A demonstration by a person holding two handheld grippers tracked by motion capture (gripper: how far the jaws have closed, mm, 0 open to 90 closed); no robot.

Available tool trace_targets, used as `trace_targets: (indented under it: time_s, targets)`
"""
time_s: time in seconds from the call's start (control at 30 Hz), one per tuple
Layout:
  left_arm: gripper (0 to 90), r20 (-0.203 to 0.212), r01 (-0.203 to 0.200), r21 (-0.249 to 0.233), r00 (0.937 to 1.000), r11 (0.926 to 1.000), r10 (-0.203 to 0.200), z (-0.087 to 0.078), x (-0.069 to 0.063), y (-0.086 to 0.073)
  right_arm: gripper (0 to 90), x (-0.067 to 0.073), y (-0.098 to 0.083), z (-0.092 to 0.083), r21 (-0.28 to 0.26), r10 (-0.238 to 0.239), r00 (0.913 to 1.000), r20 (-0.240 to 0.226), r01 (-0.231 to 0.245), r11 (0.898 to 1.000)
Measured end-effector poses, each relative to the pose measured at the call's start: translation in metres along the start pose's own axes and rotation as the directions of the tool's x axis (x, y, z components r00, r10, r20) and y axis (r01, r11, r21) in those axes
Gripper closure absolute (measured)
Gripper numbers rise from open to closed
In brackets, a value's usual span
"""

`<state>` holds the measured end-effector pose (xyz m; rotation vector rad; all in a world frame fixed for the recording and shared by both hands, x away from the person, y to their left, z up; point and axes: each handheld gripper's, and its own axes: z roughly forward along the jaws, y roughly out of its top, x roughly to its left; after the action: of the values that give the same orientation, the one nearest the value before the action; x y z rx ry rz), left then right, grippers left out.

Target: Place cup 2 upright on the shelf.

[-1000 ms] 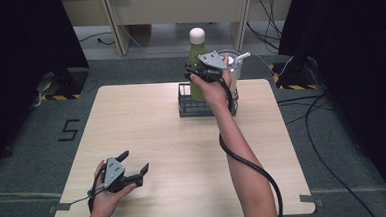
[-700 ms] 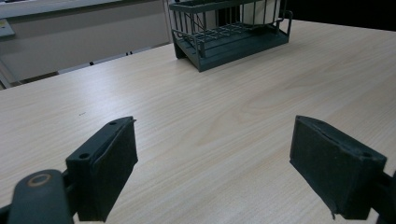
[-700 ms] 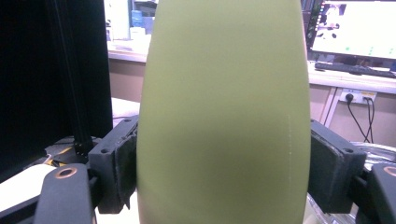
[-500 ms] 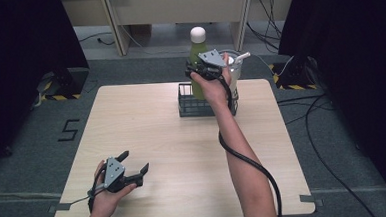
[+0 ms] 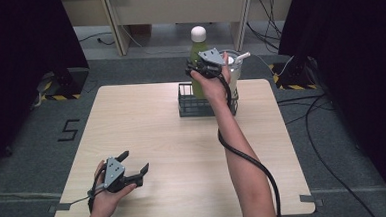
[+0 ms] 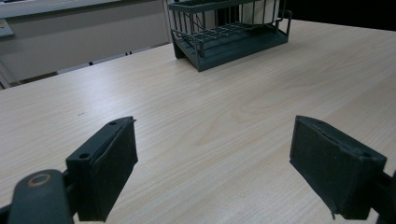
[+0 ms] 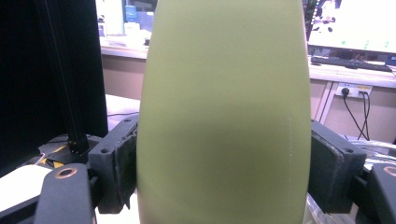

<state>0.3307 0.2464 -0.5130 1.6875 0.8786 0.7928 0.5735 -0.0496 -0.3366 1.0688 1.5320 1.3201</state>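
Observation:
A green bottle (image 5: 196, 53) with a white cap stands upright at the dark wire rack (image 5: 190, 108) on the table's far edge. My right gripper (image 5: 198, 68) is shut on its body, and in the right gripper view both pads press the sides of the green bottle (image 7: 224, 116). The hand hides the bottle's base, so I cannot tell whether it rests in the rack. My left gripper (image 5: 133, 161) lies low near the front left corner of the table. It is open, with only bare wood between the jaws of the left gripper (image 6: 215, 163).
A clear cup (image 5: 235, 68) with a white piece at its rim stands in the rack beside the bottle. The wire rack (image 6: 224, 42) lies far ahead of the left gripper across light wood table (image 5: 157, 135). Cables run over the floor at the right.

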Motion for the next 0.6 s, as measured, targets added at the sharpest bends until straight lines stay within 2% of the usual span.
trace_targets:
  time_s: [0.6]
  targets:
    - [14.0, 0.002, 0.000, 0.000, 1.0000, 1.0000, 0.000, 0.000, 0.000, 0.000, 23.5, 0.000, -0.002, 0.015, 0.015, 0.005, 0.9998, 0.017, -0.005, 1.000]
